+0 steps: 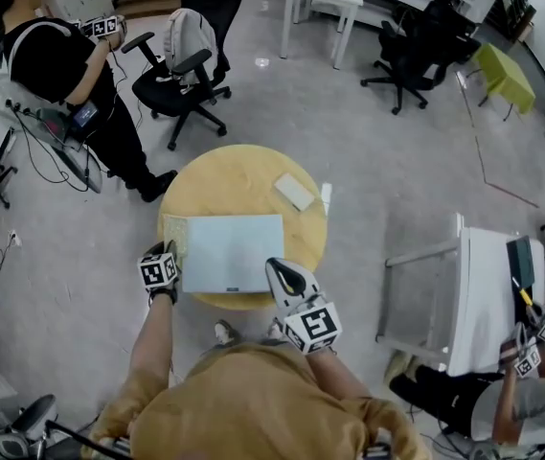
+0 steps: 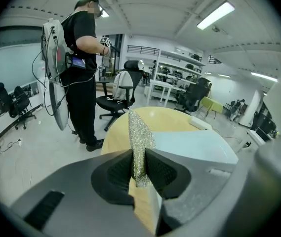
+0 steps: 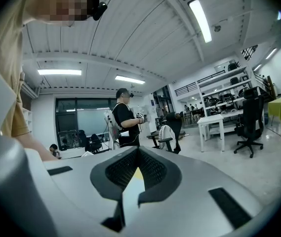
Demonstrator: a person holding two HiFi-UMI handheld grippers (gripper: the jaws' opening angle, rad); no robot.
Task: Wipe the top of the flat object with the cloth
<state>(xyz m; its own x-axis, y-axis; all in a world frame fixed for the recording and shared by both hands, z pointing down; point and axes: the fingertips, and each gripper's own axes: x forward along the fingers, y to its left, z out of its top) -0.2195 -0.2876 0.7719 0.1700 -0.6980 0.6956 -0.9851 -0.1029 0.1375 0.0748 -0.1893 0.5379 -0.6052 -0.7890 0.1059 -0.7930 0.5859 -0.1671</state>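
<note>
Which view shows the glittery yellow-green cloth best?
The left gripper view: the glittery yellow-green cloth sits close-up, clamped in the left hand-held gripper. The head view shows a small patch; the right gripper view, none.

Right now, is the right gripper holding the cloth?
No: the cloth is pinched by the left gripper, while the right gripper is shut with nothing between its jaws.

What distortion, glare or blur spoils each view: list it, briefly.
Head view: wide-angle bend, evenly lit, the table sharp. Left gripper view: fisheye with black corners, the cloth crisp, the left gripper looming large. Right gripper view: same fisheye, a ceiling light blown out.
</note>
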